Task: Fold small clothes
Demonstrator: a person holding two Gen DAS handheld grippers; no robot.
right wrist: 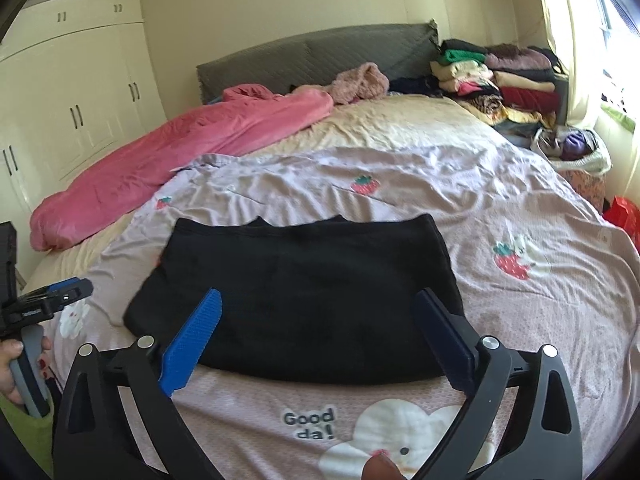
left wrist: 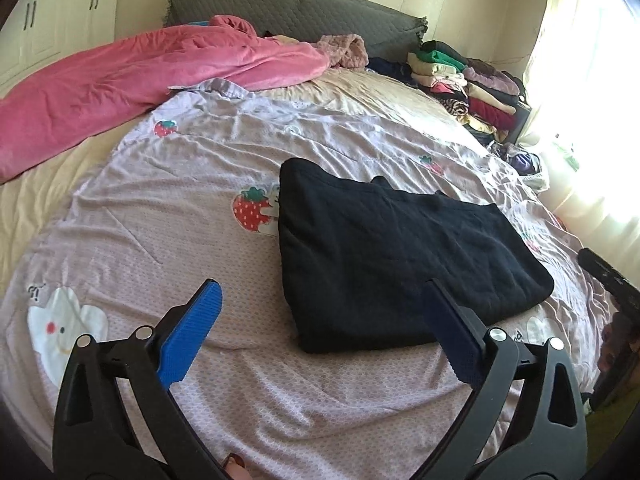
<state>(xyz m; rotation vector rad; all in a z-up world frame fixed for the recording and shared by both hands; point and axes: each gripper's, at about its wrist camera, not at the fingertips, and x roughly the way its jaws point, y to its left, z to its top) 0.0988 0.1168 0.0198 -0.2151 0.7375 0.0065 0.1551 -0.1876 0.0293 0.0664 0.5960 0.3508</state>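
Nearest the cameras, the left gripper point(left wrist: 320, 328) and the right gripper point(right wrist: 318, 330) both hover with their blue-padded fingers point(left wrist: 192, 336) spread wide and nothing between them, each clear of the cloth. Just beyond them the folded black garment point(right wrist: 296, 300) lies flat on the lilac strawberry-print sheet point(left wrist: 160, 208) (a hand point(right wrist: 16, 368) grips the left tool's handle at the edge of the right wrist view). Farther back sit a pink blanket point(left wrist: 120, 80), a stack of folded clothes point(right wrist: 500, 80) and the grey headboard point(left wrist: 280, 8).
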